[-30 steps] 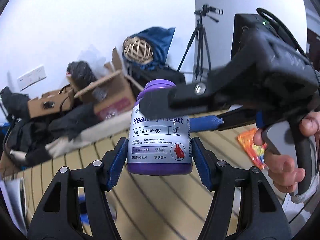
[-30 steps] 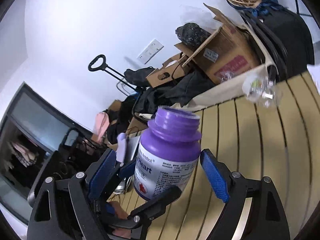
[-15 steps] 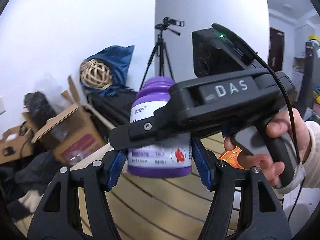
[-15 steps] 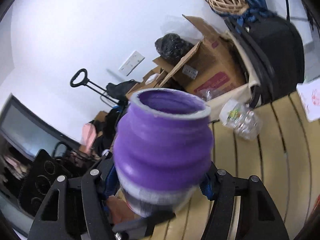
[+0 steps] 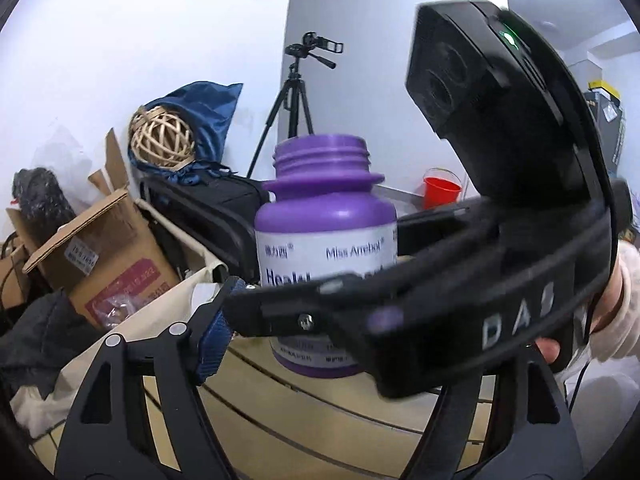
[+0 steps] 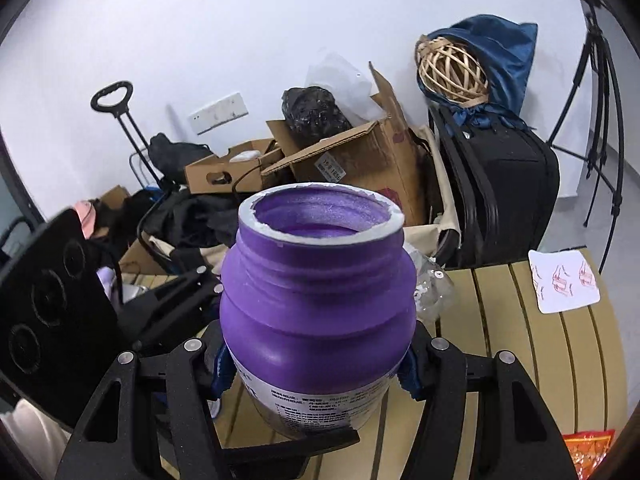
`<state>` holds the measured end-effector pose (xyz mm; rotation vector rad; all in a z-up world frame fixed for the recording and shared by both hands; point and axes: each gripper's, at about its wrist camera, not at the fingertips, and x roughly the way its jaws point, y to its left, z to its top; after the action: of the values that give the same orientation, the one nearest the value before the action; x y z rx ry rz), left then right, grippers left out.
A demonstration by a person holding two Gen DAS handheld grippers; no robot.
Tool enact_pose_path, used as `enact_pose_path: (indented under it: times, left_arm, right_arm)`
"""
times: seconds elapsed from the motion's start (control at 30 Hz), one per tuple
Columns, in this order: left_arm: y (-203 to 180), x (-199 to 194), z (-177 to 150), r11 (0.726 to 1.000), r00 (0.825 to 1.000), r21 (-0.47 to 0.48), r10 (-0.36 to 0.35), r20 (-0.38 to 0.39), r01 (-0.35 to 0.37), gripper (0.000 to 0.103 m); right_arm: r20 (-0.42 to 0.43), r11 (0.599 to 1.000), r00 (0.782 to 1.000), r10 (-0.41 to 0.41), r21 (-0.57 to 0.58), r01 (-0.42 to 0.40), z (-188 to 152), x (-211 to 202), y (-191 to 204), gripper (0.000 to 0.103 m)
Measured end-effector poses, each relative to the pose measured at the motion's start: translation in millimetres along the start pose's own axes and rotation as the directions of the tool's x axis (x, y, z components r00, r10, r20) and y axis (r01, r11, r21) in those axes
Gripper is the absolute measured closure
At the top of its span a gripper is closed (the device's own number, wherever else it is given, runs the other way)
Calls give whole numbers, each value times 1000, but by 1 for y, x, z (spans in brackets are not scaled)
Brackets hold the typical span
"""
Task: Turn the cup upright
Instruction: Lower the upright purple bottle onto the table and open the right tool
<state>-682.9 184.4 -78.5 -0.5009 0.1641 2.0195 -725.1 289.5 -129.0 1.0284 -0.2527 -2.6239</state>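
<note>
The cup is a purple bottle with a white label and no lid, held upright in the air with its open mouth up. It also shows in the right wrist view. My right gripper is shut on its body, blue pads on both sides. In the left wrist view the right gripper's body crosses in front of the bottle. My left gripper has its jaws spread. Its left pad stands apart from the bottle. Its right finger is hidden behind the right gripper.
A slatted wooden table lies below. On it are a white card, a crumpled clear bag and an orange packet. Behind stand cardboard boxes, a black suitcase, a tripod and a red bucket.
My right gripper has closed on the bottle. My left gripper has let go and drawn back to the left. Both views have swung as the bottle was carried.
</note>
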Motion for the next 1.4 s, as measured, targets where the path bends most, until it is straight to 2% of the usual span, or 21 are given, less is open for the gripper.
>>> enact_pose_path:
  times: [0.03,0.17,0.23,0.33,0.47,0.57,0.6,0.67,0.7,0.73,0.8,0.83,0.9,0.97,1.03,1.2,1.27,1.4]
  left_arm:
    - [0,-6,1,1000,1000,-25,14,25,-13,29]
    - [-12,-16,-6,993,998,-94,66,14,-65,26]
    - [-16,-23,-16,985,998,-159,68,-2,-68,26]
    - [-23,-34,-43,957,995,-272,94,-19,-96,25]
    - [-21,-39,-77,925,986,-341,152,-64,-165,26]
    - [-2,-27,-100,881,983,-448,90,-161,-154,41]
    - [3,-20,-109,858,972,-484,70,-223,-172,46]
    - [11,-14,-121,823,958,-531,54,-281,-203,48]
    - [16,-12,-129,792,947,-561,64,-316,-241,49]
    - [18,-12,-135,775,941,-575,71,-332,-261,50]
    - [20,-14,-142,755,928,-579,103,-359,-308,52]
    - [19,-14,-146,744,911,-565,143,-387,-357,52]
    - [18,-15,-149,731,892,-554,168,-419,-397,53]
    - [11,-18,-148,732,882,-535,195,-430,-422,52]
    - [5,-17,-147,732,868,-523,189,-460,-436,52]
    - [-10,-23,-142,750,835,-443,262,-484,-492,49]
    - [-23,-26,-145,750,828,-439,254,-500,-495,49]
    - [-39,-38,-130,742,819,-424,290,-494,-519,48]
  right_arm:
    - [5,1000,1000,-17,-11,17,-2,0,2,36]
    - [20,999,1000,-21,-43,21,-13,-7,14,36]
    - [10,996,1000,-18,-87,19,-22,-9,22,36]
    - [-12,989,1000,14,-149,-16,-41,-6,32,36]
    - [-53,971,998,17,-239,-30,-66,19,45,36]
    - [-53,956,998,18,-292,-33,-78,39,51,36]
    - [-41,947,999,6,-322,-18,-82,45,52,36]
    - [-56,939,998,-26,-343,5,-87,60,51,36]
    - [-49,938,998,-31,-346,12,-88,64,50,36]
    - [-46,939,999,-26,-345,8,-91,69,48,36]
    - [-49,946,999,-8,-323,-9,-97,76,44,36]
    - [-45,946,999,-10,-323,-5,-99,79,43,36]
    - [-50,940,998,-38,-342,18,-106,85,42,35]
    - [-66,945,997,-32,-326,8,-108,90,39,35]
    - [-72,949,997,-43,-316,18,-111,92,35,35]
    - [-94,951,993,-67,-306,35,-120,93,28,33]
    - [-96,942,991,-91,-332,54,-123,94,30,27]
    - [-88,942,991,-100,-330,66,-122,80,35,26]
